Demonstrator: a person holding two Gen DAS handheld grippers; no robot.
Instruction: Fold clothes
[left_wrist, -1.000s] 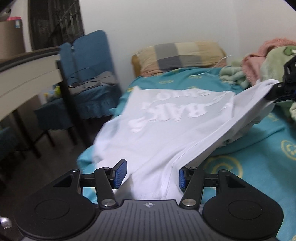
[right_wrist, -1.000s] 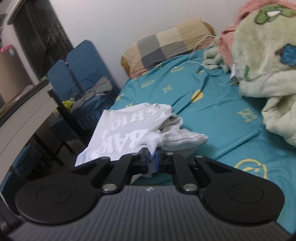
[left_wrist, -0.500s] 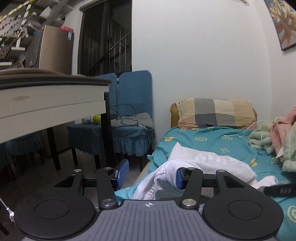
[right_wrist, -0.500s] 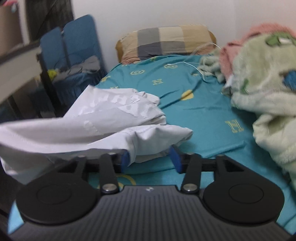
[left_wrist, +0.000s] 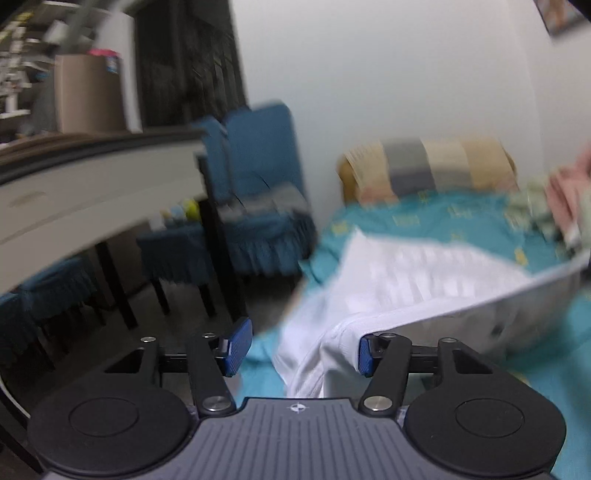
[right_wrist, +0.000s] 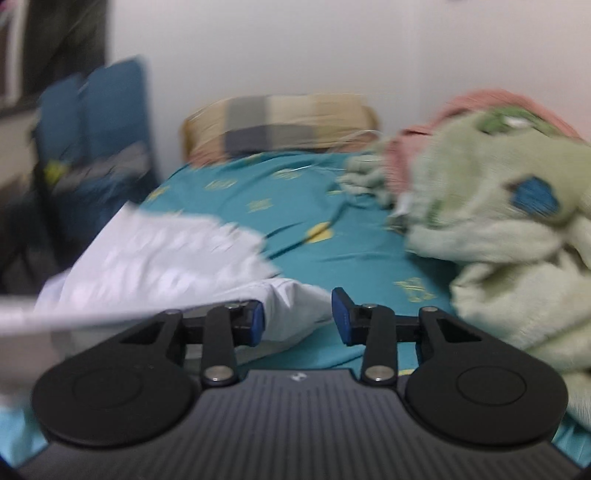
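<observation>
White shirt (left_wrist: 413, 280) on teal, yellow-patterned bedsheet (right_wrist: 295, 206); blue tool pads (left_wrist: 238, 345).

We see the shirt (left_wrist: 413, 280) lying on the bed (right_wrist: 295, 206) near its left edge, the pillow (right_wrist: 280, 122) behind it, the blankets (right_wrist: 509, 221) on the right, and the chairs (left_wrist: 255, 206) and desk (left_wrist: 92, 184) left of the bed.

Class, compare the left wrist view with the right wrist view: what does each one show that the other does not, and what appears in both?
Only the left wrist view shows the desk and the open left gripper. Only the right wrist view shows the green fleece blanket and the open right gripper. Both show the white T-shirt on the teal bedsheet, the checked pillow and the blue chairs.
</observation>
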